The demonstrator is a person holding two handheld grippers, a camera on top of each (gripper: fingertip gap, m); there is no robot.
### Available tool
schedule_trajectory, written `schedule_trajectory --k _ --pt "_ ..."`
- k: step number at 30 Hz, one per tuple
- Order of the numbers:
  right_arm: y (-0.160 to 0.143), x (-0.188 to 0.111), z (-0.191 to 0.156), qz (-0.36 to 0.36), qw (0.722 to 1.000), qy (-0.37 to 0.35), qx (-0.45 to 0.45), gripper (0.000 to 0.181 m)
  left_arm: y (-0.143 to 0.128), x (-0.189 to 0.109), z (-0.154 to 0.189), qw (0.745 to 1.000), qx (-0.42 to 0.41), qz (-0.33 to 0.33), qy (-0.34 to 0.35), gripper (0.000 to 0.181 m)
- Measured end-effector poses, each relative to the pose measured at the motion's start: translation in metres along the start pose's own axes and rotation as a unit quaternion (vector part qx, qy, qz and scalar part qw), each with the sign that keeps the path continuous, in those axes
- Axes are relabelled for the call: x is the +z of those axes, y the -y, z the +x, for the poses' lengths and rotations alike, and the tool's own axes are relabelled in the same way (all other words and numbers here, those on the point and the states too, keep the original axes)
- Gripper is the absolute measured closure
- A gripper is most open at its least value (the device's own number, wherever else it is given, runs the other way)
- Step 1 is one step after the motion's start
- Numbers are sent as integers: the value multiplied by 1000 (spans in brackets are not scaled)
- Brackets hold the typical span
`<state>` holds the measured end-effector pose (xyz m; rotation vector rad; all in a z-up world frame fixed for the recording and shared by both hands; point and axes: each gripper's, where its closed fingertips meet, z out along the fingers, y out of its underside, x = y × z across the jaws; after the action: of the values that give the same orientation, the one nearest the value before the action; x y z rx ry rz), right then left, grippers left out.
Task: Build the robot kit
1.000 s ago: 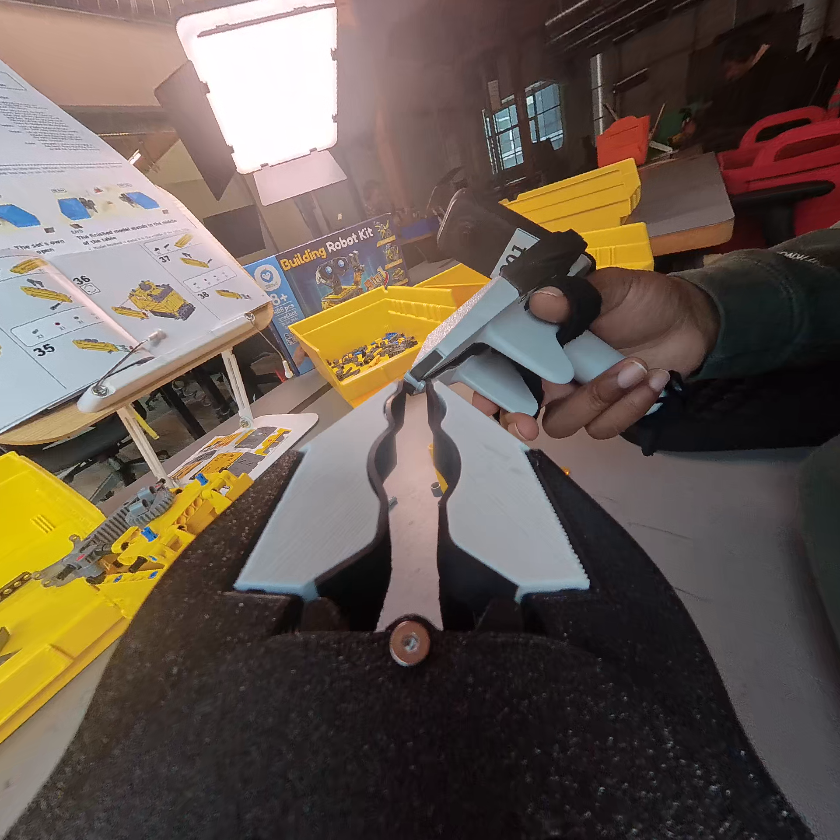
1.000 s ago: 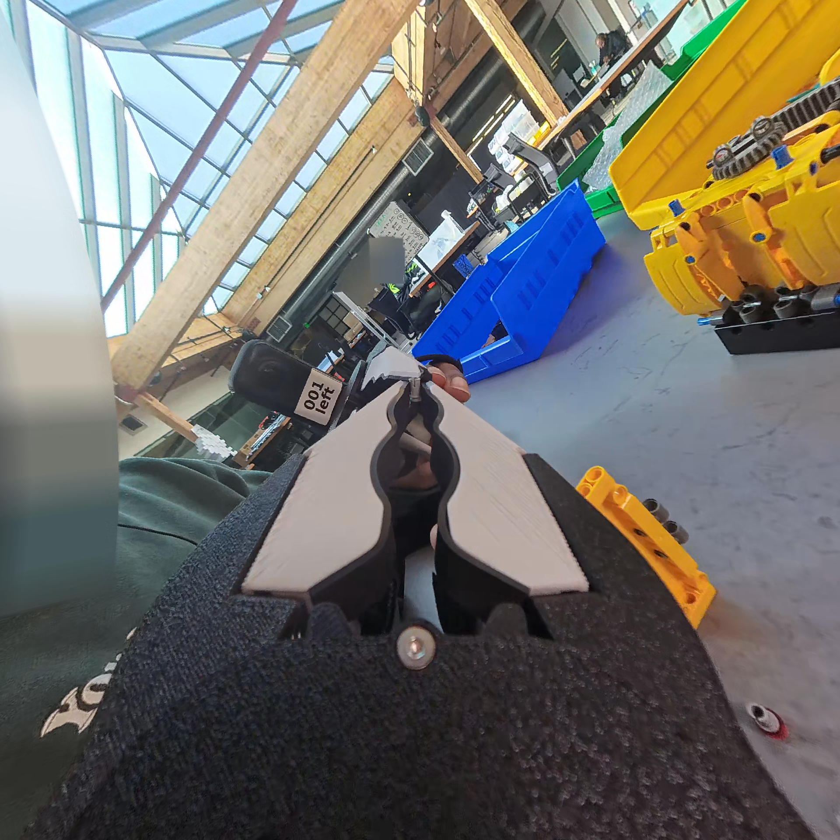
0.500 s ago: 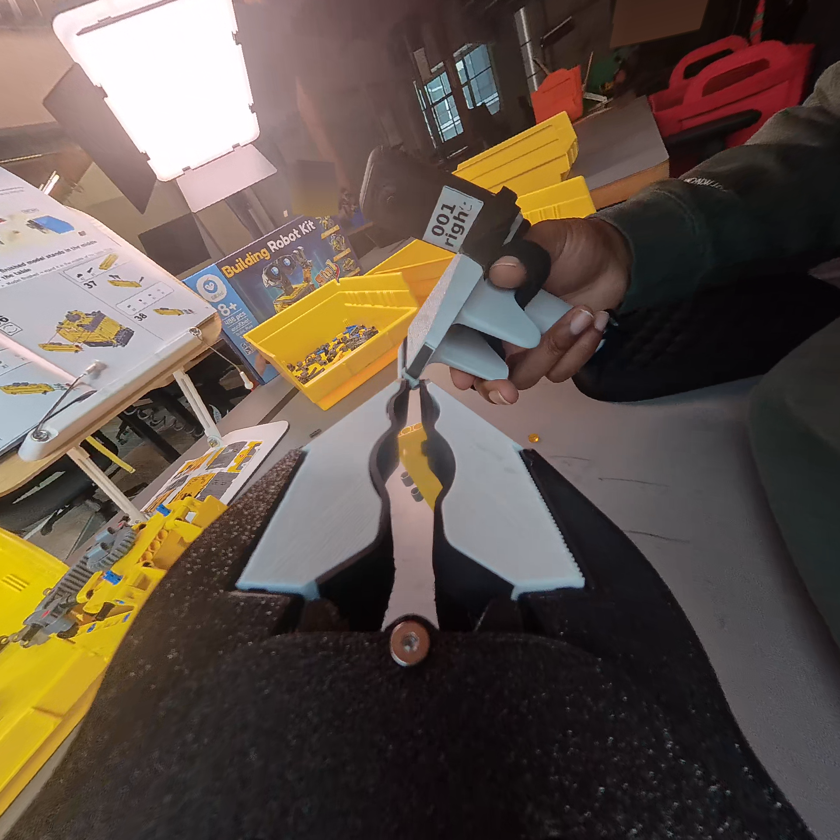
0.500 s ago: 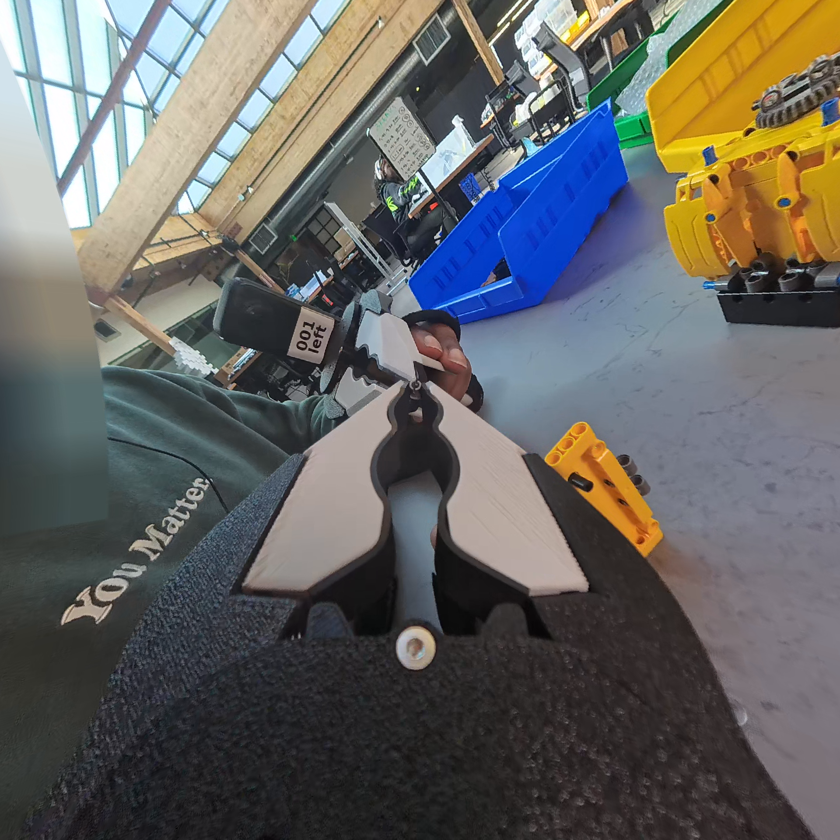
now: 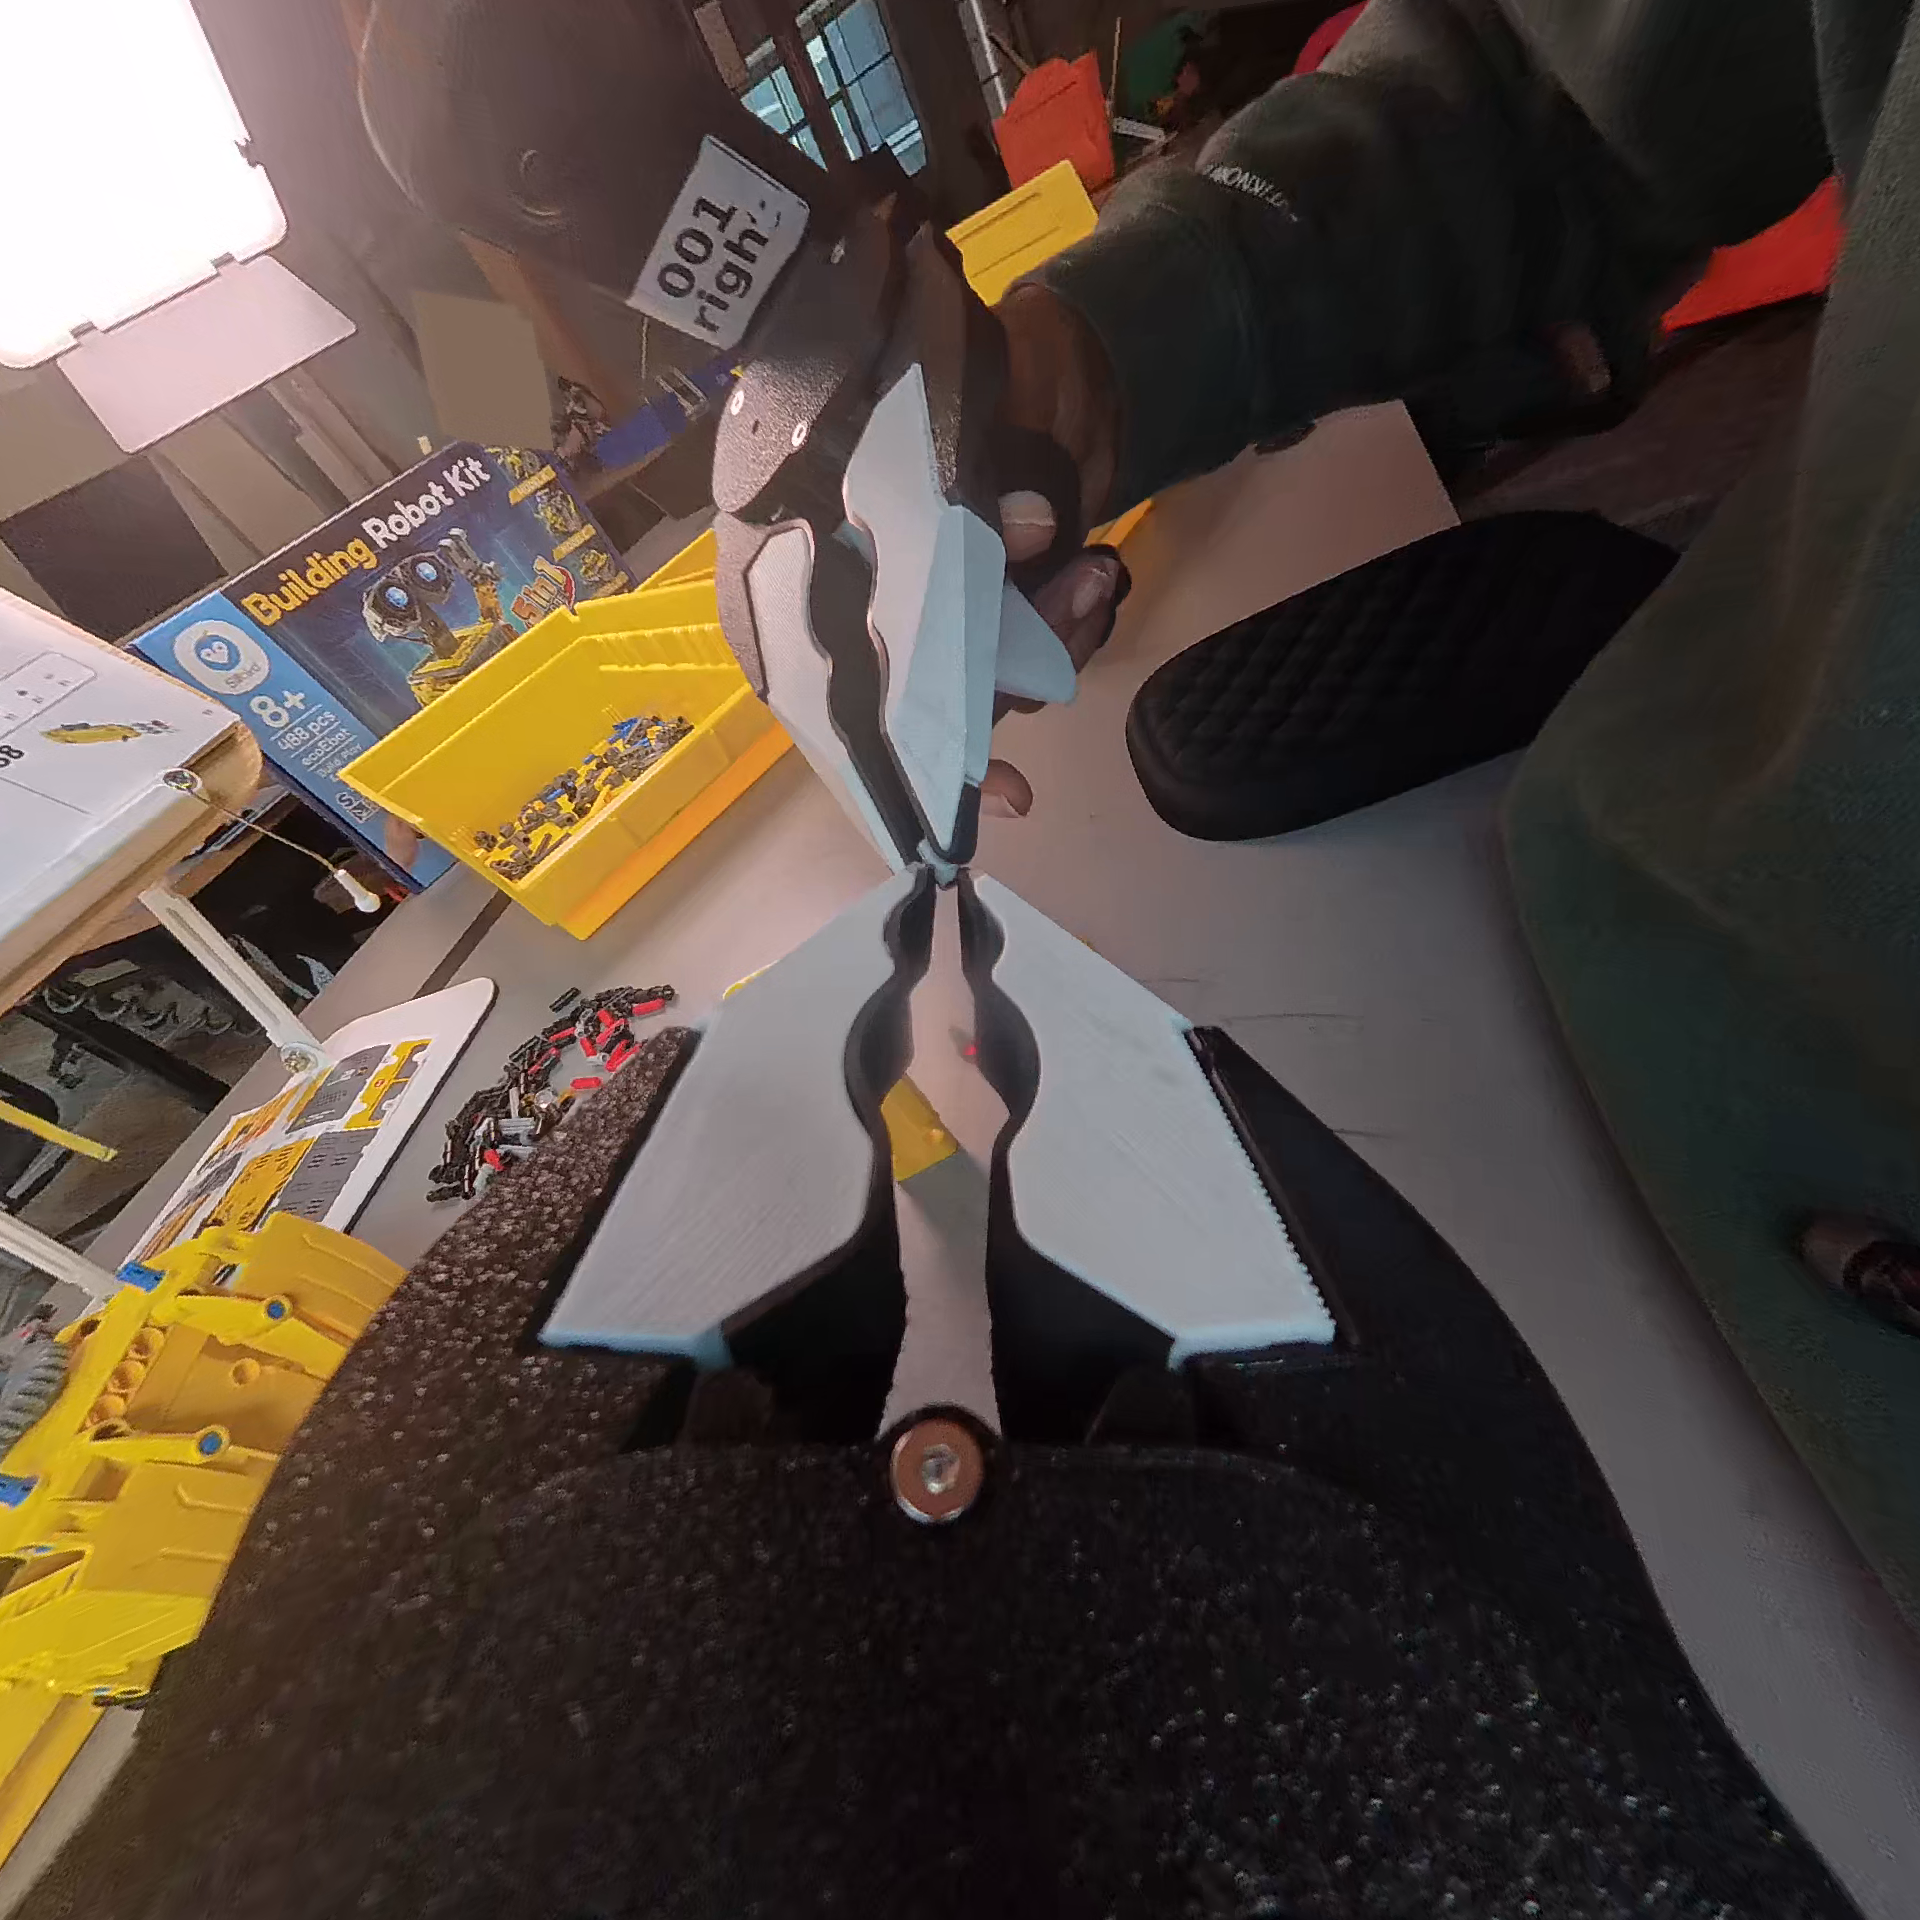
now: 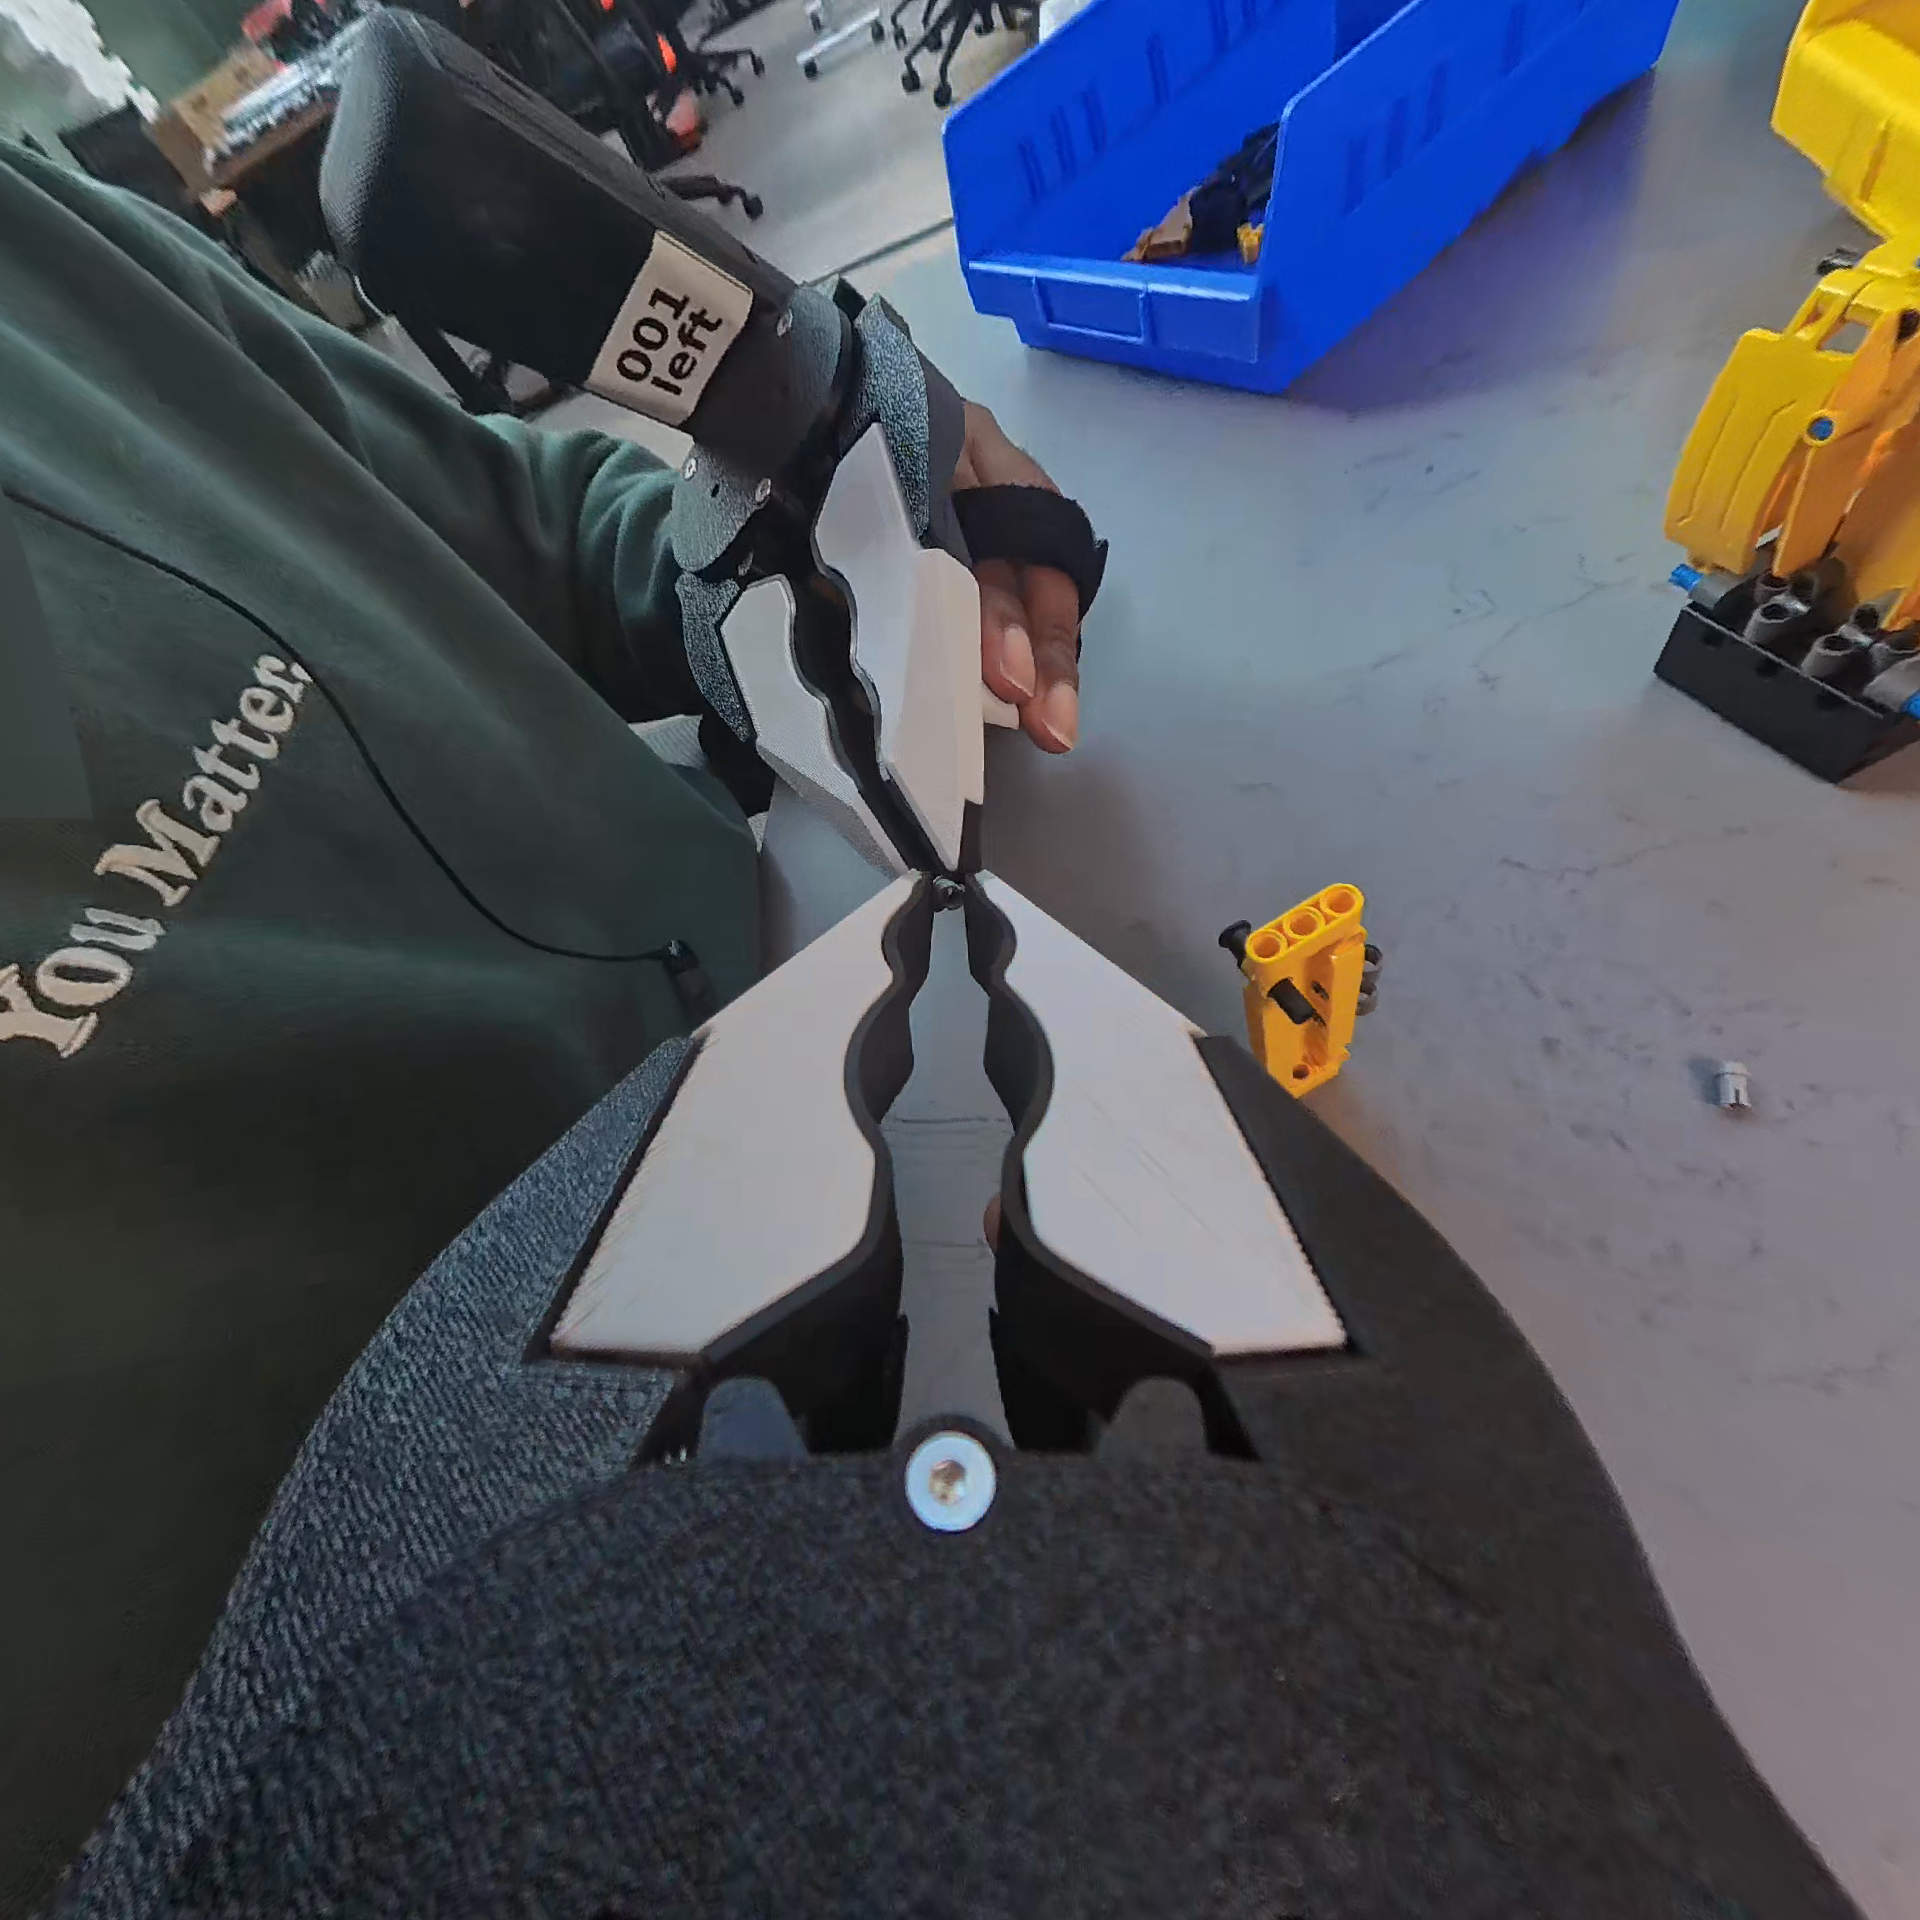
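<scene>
Above the grey table (image 6: 1455,644), tip to tip: the left gripper (image 5: 940,878) and the right gripper (image 6: 943,891) meet over the surface, each with its jaws drawn narrow. A small dark pin (image 6: 945,894) sits at the meeting point; the right gripper's tips appear to pinch it, while whether the left one also grips it cannot be told. A person's hand (image 6: 1023,644) steers the left gripper, and another hand (image 5: 1049,436), in a dark green sleeve, steers the right.

Containers. A yellow bin (image 5: 582,769) stands toward the far edge of the table in the left wrist view and holds a heap of small dark, yellow and blue parts. A blue kit box (image 5: 384,603) stands upright just behind it. A blue bin (image 6: 1247,208), toward the far edge in the right wrist view, holds a few dark and tan pieces at its bottom.

Loose items. A scatter of black, red and grey pins (image 5: 551,1081) lies on the table between the yellow bin and a printed sheet (image 5: 343,1122). A short yellow beam (image 6: 1304,987) with black pins lies just beside the right gripper, and a small grey connector (image 6: 1730,1086) lies apart from it. A yellow brick-built model (image 6: 1829,520) rests on a black base near the table's right edge. An instruction booklet on a stand (image 5: 94,727) rises at the left.
</scene>
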<state>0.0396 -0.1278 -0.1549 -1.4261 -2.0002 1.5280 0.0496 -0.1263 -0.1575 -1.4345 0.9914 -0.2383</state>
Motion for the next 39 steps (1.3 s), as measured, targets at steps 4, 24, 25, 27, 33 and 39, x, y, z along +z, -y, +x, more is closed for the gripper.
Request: schedule_trajectory --k 4,24,25,27,33,39 --pt "-2 0 -1 -19 1000 -1 -14 176 0 0 1 1000 -1 -1 -4 178" --pt "-67 -48 76 -220 958 -163 -81 178 -30 -10 -50 982 -157 -36 96 157" --pt "-74 -47 80 -233 955 -164 -83 177 -34 -11 -53 978 -182 -39 96 157" --pt "-85 -41 82 -254 950 -157 -89 177 -40 -12 -57 972 -207 -41 100 156" --pt "-100 -34 91 -283 942 -153 -93 177 -47 -7 -52 974 -198 -63 93 156" --pt "-104 -31 89 -286 943 -144 -88 177 -48 -6 -51 974 -200 -63 88 156"
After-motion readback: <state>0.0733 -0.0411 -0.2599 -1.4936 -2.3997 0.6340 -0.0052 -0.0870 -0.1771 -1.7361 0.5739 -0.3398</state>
